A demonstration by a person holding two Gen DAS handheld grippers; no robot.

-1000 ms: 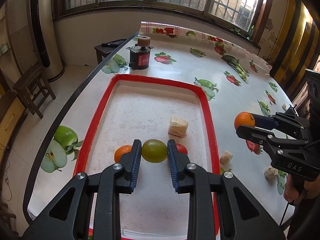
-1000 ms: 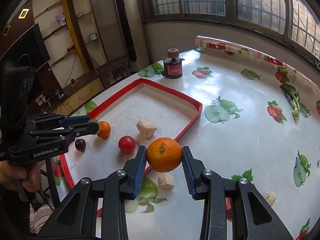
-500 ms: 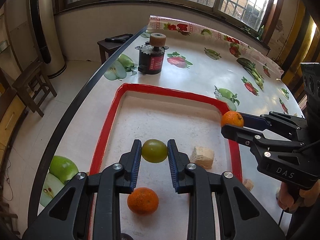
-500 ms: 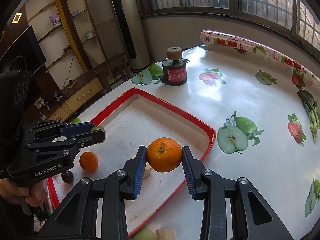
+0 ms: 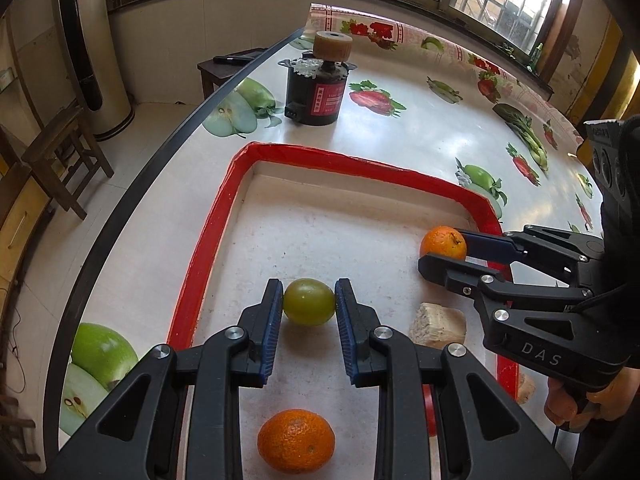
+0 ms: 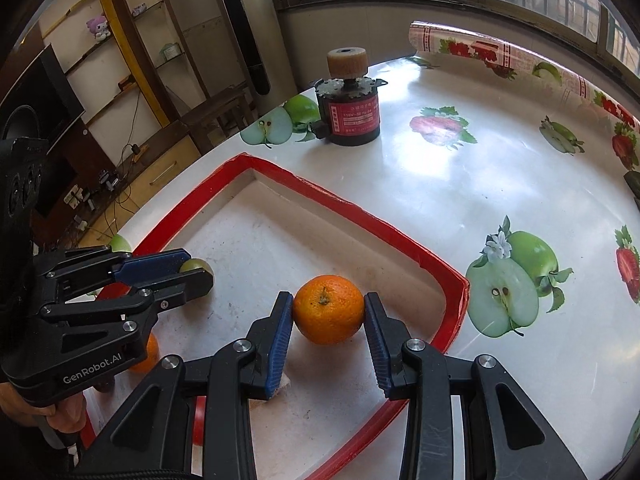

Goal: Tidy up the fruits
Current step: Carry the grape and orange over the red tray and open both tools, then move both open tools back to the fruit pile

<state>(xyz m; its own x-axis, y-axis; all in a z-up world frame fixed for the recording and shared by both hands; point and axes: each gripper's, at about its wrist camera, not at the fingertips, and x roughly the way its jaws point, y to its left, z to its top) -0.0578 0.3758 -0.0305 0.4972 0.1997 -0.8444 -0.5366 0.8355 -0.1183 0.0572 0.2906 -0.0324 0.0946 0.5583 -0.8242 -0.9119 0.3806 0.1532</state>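
Here, glossy green fruit (image 5: 308, 301) and dimpled orange (image 6: 329, 309), both round.

1. "DAS" stands in pale letters on the black body of the right tongs (image 5: 442, 256), seen from the left wrist.
2. "GenRobot.AI" stands in pale letters on the black body of the left tongs (image 6: 196, 276), seen from the right wrist.
3. The motor (image 6: 352, 114) on the table (image 6: 460, 184) bears a red label; a line starting "110V" shows, and the rest is too small to read.
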